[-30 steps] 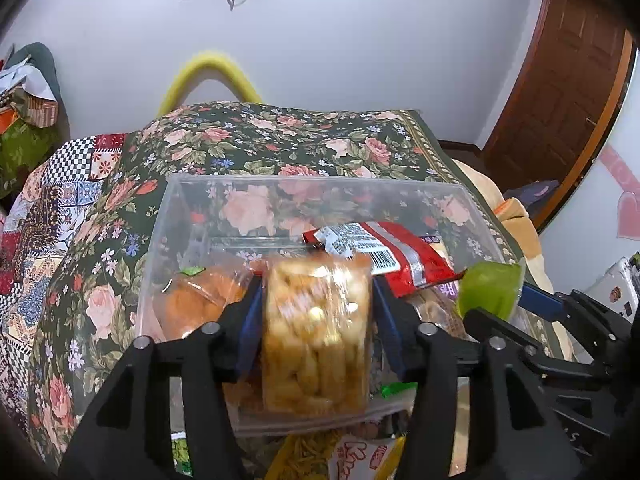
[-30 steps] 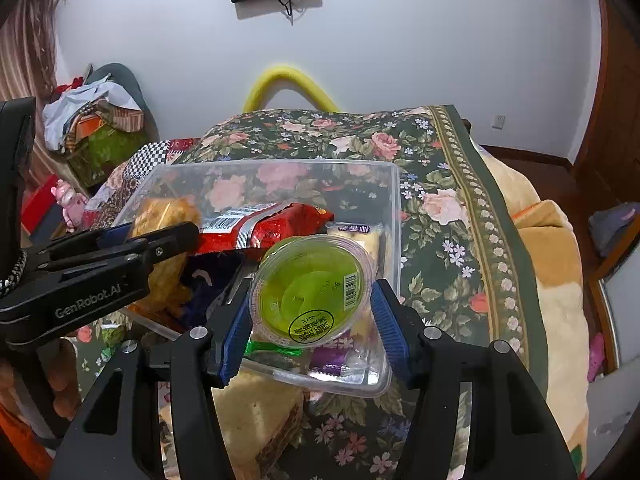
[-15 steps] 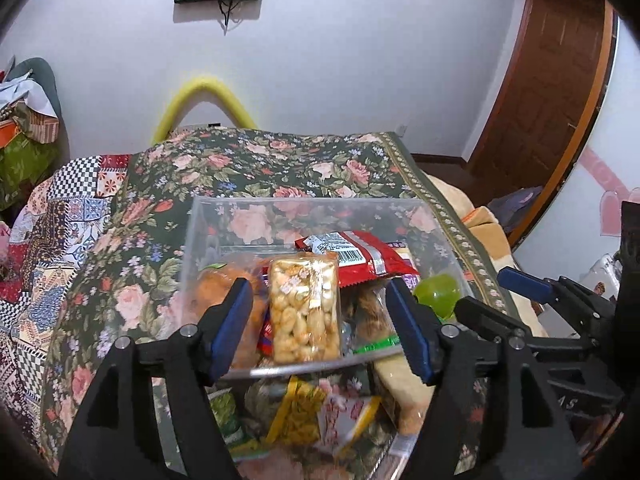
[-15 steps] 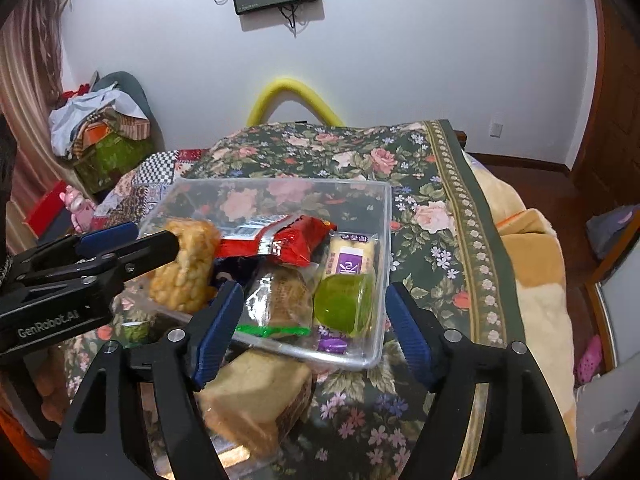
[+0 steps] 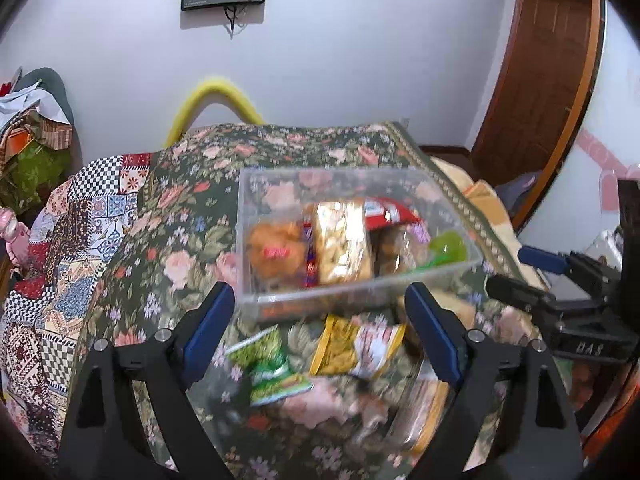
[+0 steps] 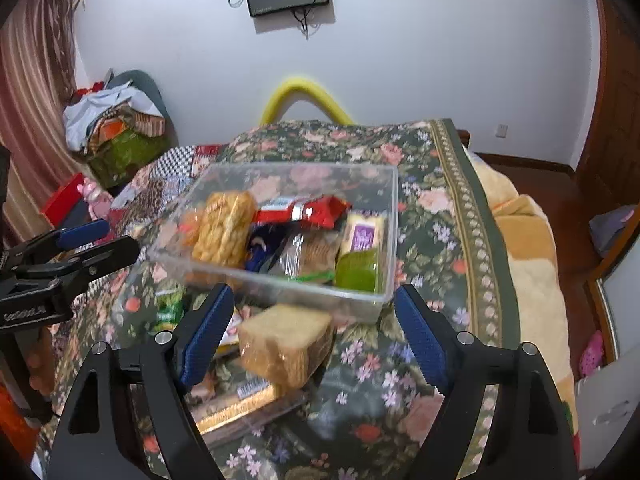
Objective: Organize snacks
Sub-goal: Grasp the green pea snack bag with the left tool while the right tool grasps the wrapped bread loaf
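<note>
A clear plastic bin (image 5: pixel 440 196) (image 6: pixel 390 208) on the floral bedspread holds several snacks: a bag of yellow puffs (image 5: pixel 340 240) (image 6: pixel 224 232), an orange bun (image 5: pixel 272 248), a red packet (image 6: pixel 316 210) and a green jelly cup (image 5: pixel 448 246) (image 6: pixel 356 270). My left gripper (image 5: pixel 320 332) is open and empty, in front of the bin. My right gripper (image 6: pixel 316 328) is open and empty, over a wrapped bread loaf (image 6: pixel 286 342). A green packet (image 5: pixel 268 364) and a yellow packet (image 5: pixel 356 344) lie loose before the bin.
A flat gold-wrapped box (image 6: pixel 240 404) lies near the loaf. The right gripper shows at the right of the left wrist view (image 5: pixel 560 280); the left gripper shows at the left of the right wrist view (image 6: pixel 68 256). A clothes pile (image 6: pixel 116 128) sits at the far left.
Both grippers opened, letting go of the puffs bag and the green jelly cup into the bin, then pulled back and up away from it.
</note>
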Demonstrator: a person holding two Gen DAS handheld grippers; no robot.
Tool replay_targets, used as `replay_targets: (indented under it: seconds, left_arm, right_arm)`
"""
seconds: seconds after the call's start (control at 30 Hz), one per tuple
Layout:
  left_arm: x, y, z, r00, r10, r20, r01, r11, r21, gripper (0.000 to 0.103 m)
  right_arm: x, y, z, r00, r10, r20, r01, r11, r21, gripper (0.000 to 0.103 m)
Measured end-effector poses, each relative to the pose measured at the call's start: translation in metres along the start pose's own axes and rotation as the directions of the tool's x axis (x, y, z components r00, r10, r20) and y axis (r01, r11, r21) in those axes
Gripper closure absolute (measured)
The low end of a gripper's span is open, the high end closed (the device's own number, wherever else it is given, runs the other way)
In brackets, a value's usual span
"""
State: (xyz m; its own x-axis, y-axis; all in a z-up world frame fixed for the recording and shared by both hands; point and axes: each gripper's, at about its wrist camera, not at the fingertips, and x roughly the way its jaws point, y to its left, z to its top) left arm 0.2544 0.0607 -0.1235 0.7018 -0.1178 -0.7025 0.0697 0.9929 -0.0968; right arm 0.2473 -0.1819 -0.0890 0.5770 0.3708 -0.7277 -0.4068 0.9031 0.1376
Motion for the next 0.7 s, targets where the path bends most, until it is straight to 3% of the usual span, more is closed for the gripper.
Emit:
replay_targets:
  seconds: [0.23, 0.7]
  left_arm:
    - [0.023, 0.015, -0.034, 0.997, 0.046, -0.067, -0.043, 0.998, 0.044, 0.015]
    - [0.079, 0.059, -0.072, 0.979, 0.047, -0.199, -0.063, 0.995, -0.074, 0.018]
  right_arm:
    - [0.019, 0.007, -0.016, 0.998, 0.009, -0.059, -0.009, 1.0, -0.003, 0.023]
    - [0.06, 0.017, -0.031, 0.987, 0.032, -0.155, -0.028, 0.999, 0.029, 0.023]
